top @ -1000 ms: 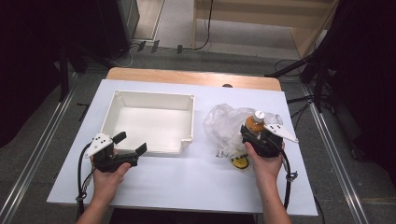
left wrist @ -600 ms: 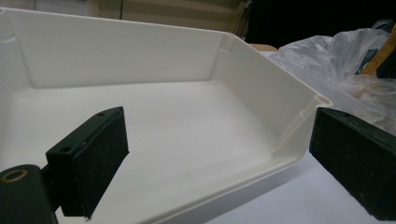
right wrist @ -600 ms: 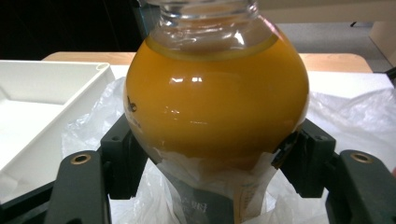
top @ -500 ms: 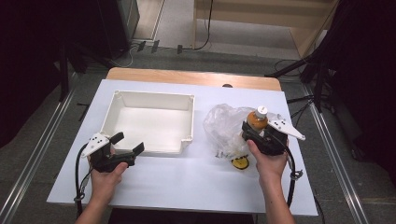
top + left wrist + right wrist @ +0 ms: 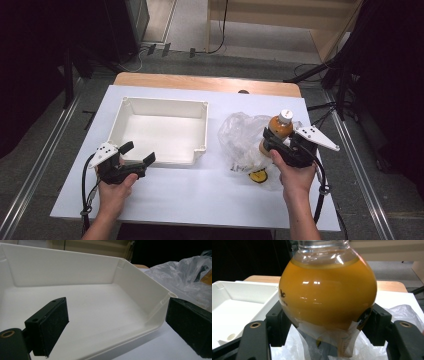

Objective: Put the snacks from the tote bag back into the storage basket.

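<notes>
A round bottle of orange juice (image 5: 278, 128) with a white cap hangs upright above a crumpled clear plastic bag (image 5: 241, 139). My right gripper (image 5: 276, 141) is shut on the bottle's belly (image 5: 327, 297), both pads pressed against its sides. The bag (image 5: 372, 340) lies beneath it on the white table. My left gripper (image 5: 138, 153) stands open at the near edge of a white plastic tray (image 5: 205, 132), with nothing between its pads (image 5: 52, 327). The tray's inside (image 5: 140, 287) is bare.
A small yellow and black round thing (image 5: 258, 176) lies on the table just in front of the bag. The white tabletop (image 5: 200, 195) stretches between my two hands. Dark stands and cables ring the table on the floor.
My right gripper has lifted the juice bottle up out of the plastic bag. The left gripper has stayed where it was.
</notes>
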`<state>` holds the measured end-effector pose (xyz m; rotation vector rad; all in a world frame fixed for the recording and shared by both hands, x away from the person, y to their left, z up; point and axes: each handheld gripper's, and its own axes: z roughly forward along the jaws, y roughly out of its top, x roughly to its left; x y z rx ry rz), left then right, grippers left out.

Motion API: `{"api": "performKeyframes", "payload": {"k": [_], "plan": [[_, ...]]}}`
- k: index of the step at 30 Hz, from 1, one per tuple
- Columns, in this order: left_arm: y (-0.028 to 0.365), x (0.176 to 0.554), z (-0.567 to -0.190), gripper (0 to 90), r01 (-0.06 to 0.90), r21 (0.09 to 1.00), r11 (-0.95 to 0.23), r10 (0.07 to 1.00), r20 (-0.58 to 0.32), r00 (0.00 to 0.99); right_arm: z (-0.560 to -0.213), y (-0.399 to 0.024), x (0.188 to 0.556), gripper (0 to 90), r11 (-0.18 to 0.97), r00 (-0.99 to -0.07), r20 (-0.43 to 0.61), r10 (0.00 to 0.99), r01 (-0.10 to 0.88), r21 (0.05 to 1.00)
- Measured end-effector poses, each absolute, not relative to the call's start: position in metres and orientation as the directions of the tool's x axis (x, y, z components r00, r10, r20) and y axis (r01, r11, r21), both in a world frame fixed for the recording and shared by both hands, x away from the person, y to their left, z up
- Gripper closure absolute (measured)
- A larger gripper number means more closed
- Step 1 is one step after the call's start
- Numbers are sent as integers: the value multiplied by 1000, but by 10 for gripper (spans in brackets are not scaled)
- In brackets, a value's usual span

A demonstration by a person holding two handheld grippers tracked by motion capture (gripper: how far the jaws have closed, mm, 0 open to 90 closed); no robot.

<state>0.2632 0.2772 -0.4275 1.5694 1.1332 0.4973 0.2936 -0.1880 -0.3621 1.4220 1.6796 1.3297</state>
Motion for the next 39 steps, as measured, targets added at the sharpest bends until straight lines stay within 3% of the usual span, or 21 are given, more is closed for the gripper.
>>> {"api": "performKeyframes", "payload": {"k": [16, 39], "plan": [[281, 263, -428, 49, 401, 915, 40, 862, -235, 449, -342, -172, 282, 334, -59, -321, 183, 929, 362, 930], [285, 263, -429, 49, 400, 915, 53, 863, -244, 443, -357, -129, 293, 332, -21, -344, 152, 927, 357, 934]]}}
